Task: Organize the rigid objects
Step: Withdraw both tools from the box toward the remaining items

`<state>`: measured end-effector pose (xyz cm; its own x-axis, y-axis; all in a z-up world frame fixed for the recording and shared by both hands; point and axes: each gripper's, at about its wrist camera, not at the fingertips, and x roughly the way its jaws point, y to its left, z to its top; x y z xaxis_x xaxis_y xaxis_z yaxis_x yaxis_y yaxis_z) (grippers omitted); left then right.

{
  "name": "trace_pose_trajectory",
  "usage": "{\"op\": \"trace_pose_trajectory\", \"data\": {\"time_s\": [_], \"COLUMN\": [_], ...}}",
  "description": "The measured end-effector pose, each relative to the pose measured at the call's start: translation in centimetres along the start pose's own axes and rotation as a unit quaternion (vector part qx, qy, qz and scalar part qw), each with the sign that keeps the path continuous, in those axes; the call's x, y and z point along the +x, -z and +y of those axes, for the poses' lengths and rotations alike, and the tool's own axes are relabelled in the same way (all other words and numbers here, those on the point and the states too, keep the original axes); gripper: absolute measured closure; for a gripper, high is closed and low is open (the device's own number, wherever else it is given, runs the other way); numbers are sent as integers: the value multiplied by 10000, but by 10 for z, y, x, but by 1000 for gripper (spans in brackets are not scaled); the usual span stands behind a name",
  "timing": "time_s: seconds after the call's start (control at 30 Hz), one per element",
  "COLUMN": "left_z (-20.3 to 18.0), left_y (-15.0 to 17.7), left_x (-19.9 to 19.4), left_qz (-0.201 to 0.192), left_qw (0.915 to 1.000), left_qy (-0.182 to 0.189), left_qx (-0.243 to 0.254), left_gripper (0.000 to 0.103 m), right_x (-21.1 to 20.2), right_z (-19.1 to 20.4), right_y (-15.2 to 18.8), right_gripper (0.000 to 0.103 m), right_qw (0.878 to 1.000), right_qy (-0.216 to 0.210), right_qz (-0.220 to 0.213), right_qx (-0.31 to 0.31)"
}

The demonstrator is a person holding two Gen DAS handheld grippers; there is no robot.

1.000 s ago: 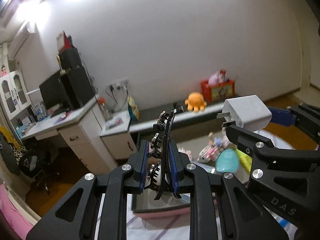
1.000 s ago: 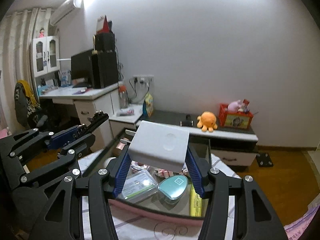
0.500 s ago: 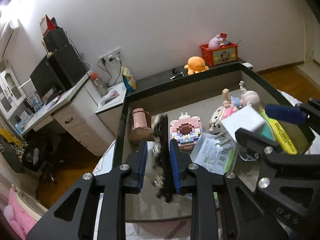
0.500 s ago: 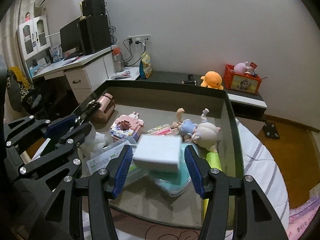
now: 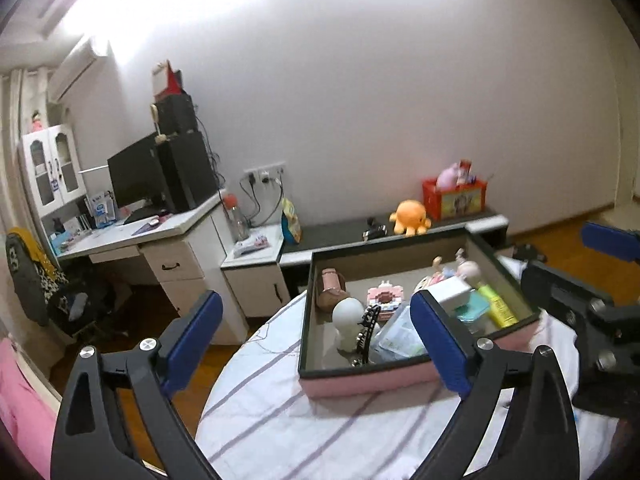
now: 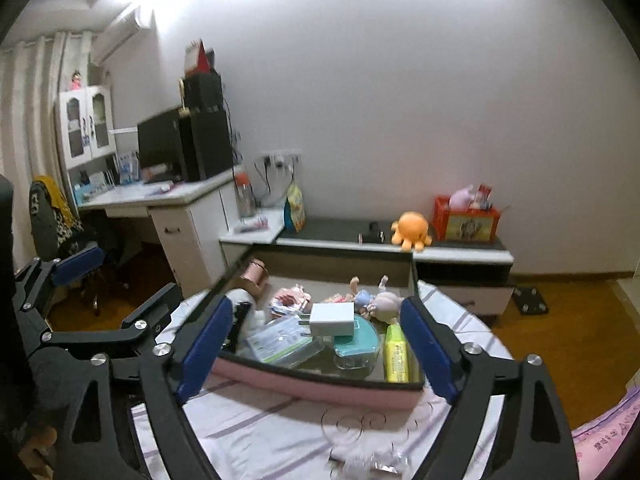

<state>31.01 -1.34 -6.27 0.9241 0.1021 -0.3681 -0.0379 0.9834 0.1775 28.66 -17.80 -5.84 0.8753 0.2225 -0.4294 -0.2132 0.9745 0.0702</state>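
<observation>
Both loads are out of my grip since a second ago: my left gripper [image 5: 316, 336] was clamped on the black toothed hair clip [image 5: 365, 330], my right gripper [image 6: 318, 348] on the white square charger plug [image 6: 333, 319]; both now lie in the pink-walled tray with the dark rim [image 5: 400, 378], and both grippers sit back at its near side. Jaws on both have just been opening, and nothing is between them.

Left wrist view, left to right: my left blue pads [image 5: 192, 336] stand wide apart. Tray sits on the round table with the white, purple-striped cloth [image 5: 320, 420]. Inside, far left, a rose-gold cylinder tin [image 5: 331, 288]. Nearer, a white rounded figure [image 5: 349, 320], with the hair clip standing on edge just right of it, touching or nearly so. Then the pink block model [image 5: 385, 295] and a clear plastic pouch [image 5: 400, 336]. Charger plug [image 5: 450, 291] rests on top of a teal case [image 5: 476, 308]. Yellow marker [image 5: 498, 306] lies along the right wall. My right gripper shows at the right edge.

Right wrist view: my right pads [image 6: 426, 350] are also spread wide, with the tray's near wall between them, not touched. Charger plug lies across the pouch [image 6: 280, 338] and teal case [image 6: 356, 346]. A small doll [image 6: 376, 300] lies beyond, toward the far right corner.
</observation>
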Motion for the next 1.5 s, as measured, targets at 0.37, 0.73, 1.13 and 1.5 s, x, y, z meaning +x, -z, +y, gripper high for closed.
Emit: {"op": "trace_pose_trajectory", "data": {"time_s": [0.37, 0.73, 1.13, 1.5], "left_z": [13, -4, -15, -16], "left_y": [28, 69, 119, 141], "left_x": [-105, -136, -104, -43], "left_qz": [-677, -543, 417, 1314], "left_qw": [9957, 9980, 9977, 9882], "left_qy": [173, 245, 523, 679], "left_qx": [-608, -225, -100, -403], "left_gripper": [0, 0, 0, 0], "right_x": [-104, -147, -133, -70], "right_z": [26, 33, 20, -13], "right_y": [30, 72, 115, 141], "right_gripper": [0, 0, 0, 0], "right_qw": [9977, 9960, 9986, 9944], "right_qy": [198, 418, 503, 648], "right_qz": [-646, -762, -160, 740], "right_qx": [-114, -214, -81, 391]}}
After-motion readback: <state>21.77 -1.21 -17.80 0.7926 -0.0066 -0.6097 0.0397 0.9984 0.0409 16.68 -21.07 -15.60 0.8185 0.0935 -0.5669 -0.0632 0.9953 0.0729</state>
